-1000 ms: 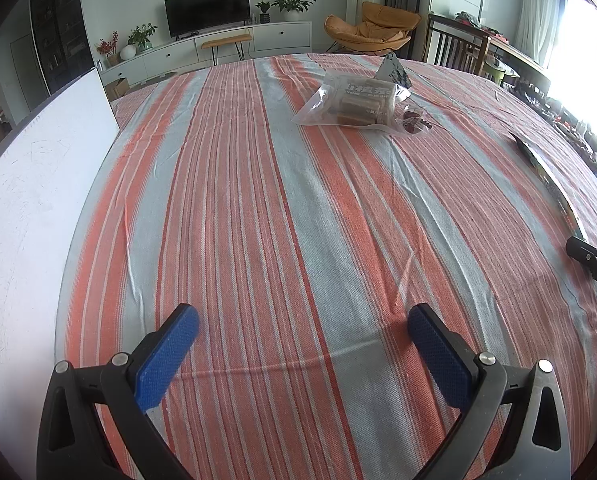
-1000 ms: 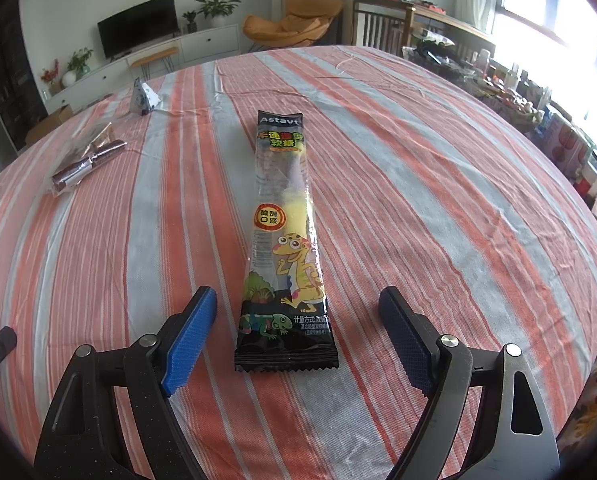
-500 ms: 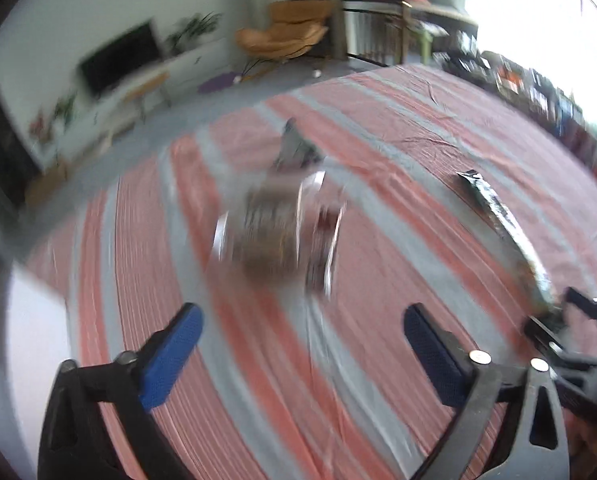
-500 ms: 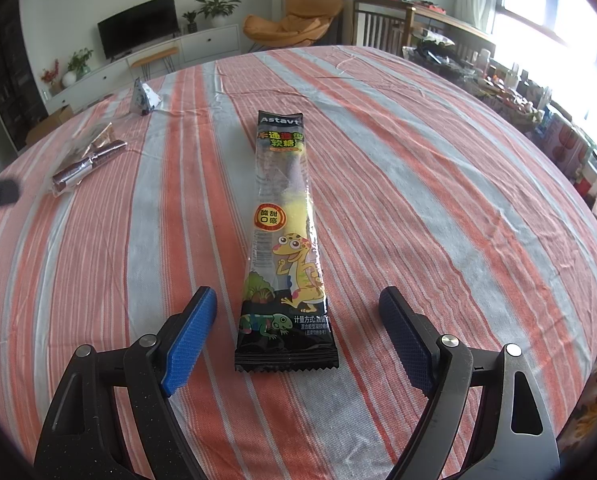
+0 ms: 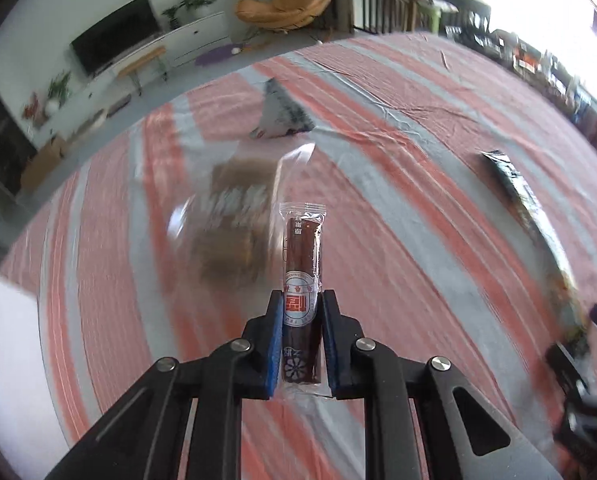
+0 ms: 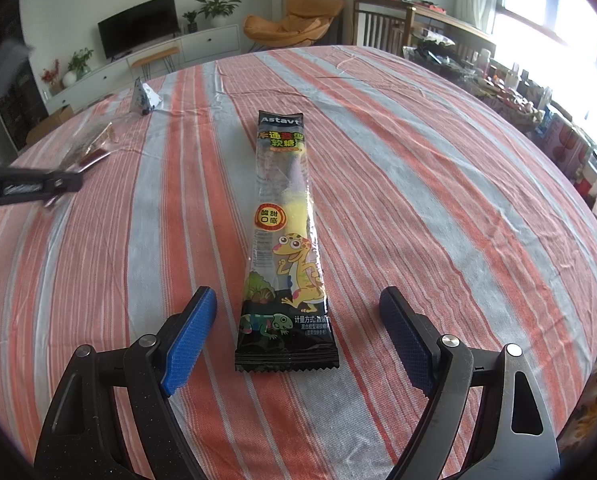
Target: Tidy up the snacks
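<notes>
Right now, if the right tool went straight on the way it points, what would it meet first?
The right tool stands open over the striped tablecloth, with the long gecko candy packet lying lengthwise between its fingers. Straight on, it would probably meet that packet first, though its height above the cloth is unclear.

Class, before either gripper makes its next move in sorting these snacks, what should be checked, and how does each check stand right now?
1. Left gripper shut on sausage stick: ok.
2. Stick lifted off the tablecloth: cannot tell, the view is blurred.
3. Right gripper open: ok.
4. Gummy pack lying flat between the right fingers: ok.
5. Clear bag and triangular pack apart from the stick: cannot tell.
</notes>
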